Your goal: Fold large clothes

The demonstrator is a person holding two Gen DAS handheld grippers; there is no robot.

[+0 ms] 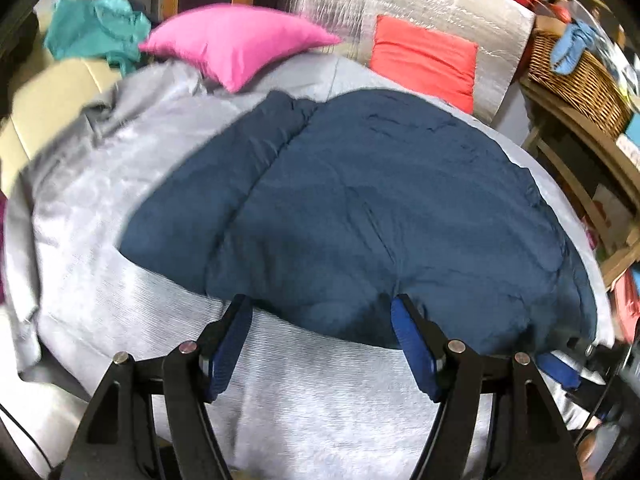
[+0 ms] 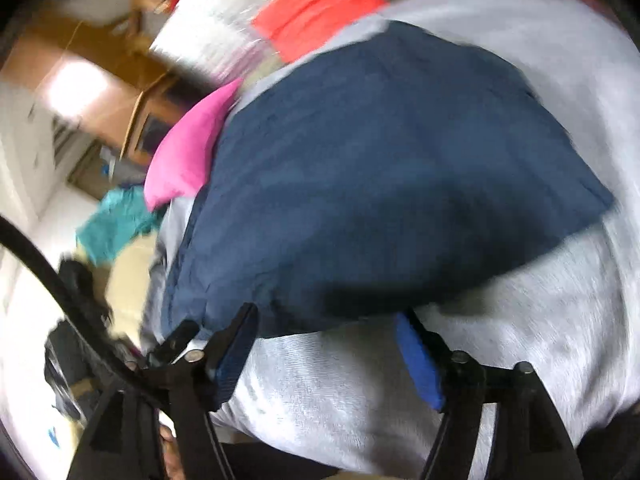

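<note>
Lying spread across the grey bed cover (image 1: 100, 216) is the navy garment (image 1: 360, 208), folded over with 1 long seam running down its left side. The left gripper (image 1: 322, 312) is hovering at the garment's near edge, jaws standing wide apart and holding nothing. The right gripper (image 2: 326, 326) is sitting at the same near hem in a blurred view, jaws likewise spread and gripping nothing. A pink pillow (image 1: 236, 42) and a coral cushion (image 1: 424, 60) are resting beyond the garment.

Both wrist cams low, close, sharing navy garment (image 1: 360, 200).
</note>
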